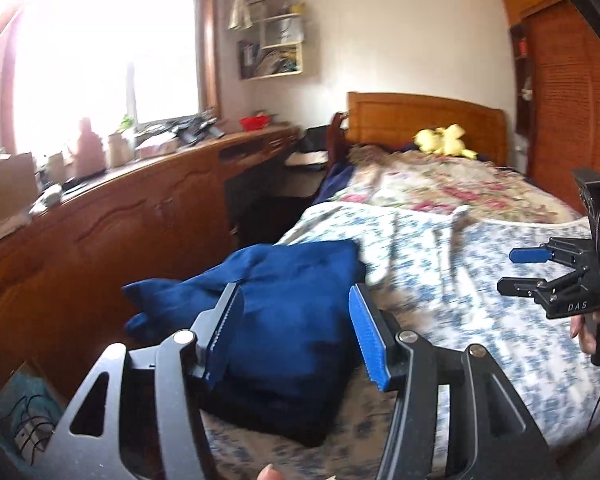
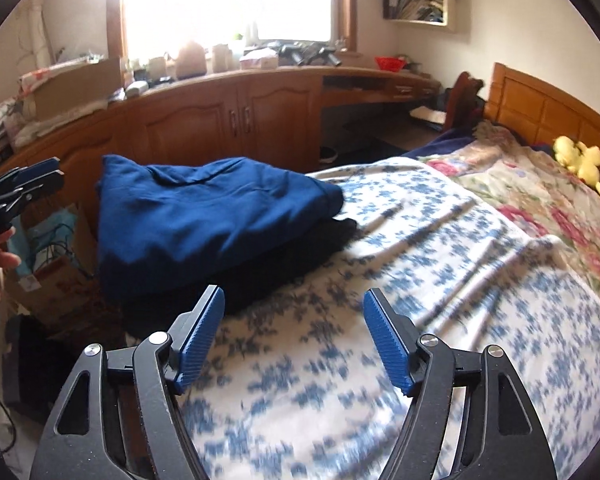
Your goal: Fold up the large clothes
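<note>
I see my left gripper [image 1: 296, 336] and right gripper [image 2: 294, 338] with fingers apart, holding nothing. The folded blue garment [image 2: 204, 216] lies on the bed [image 2: 440, 280] at ten o'clock, stacked on dark clothing [image 2: 284, 264]. A red bowl [image 2: 390, 63] sits on the worktop [image 2: 260, 76]; its contents are unclear.
</note>
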Demonstrator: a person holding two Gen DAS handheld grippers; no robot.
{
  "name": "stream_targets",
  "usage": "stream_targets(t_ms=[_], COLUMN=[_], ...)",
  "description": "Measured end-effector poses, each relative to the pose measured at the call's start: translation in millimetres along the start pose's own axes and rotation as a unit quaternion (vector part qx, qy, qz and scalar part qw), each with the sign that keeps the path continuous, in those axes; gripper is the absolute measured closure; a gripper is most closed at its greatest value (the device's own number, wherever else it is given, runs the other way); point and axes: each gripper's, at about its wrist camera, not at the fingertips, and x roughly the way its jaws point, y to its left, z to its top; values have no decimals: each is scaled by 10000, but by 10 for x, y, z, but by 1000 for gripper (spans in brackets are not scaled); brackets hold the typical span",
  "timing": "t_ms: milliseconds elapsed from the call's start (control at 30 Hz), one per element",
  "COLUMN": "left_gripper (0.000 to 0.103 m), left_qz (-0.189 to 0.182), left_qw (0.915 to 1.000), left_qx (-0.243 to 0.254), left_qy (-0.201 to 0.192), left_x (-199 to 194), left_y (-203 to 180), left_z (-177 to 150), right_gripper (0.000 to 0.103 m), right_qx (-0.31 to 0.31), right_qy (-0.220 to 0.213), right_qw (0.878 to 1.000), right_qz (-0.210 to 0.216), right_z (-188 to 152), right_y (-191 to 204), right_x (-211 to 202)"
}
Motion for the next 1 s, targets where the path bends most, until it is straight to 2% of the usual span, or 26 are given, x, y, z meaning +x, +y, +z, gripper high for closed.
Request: stream_targets(t_ms=[167, 567, 767, 1000], left_gripper=[49, 49, 49, 49], left_qz=[-284, -1232, -1504, -1734], left_qw=[9995, 9914, 9876, 9836], left_qx=[110, 419, 411, 437], left_qy=[-119, 127, 192, 248], left_x=[-117, -296, -408, -449], left_y=[-533, -1856, -2396, -2890], left_z=[87, -92, -193, -277], right_gripper=[23, 22, 22, 22], right_qx=[292, 940, 1297, 1661], right_qy=[-239, -423, -516, -740], right_qw=[9989, 9901, 9786, 9601], right_qz=[-292, -952, -1510, -2126], right_z=[-295, -1275, -1788, -2156], right_y=[-264, -806, -972, -1138], right_x=[-619, -1705, -2283, -2851])
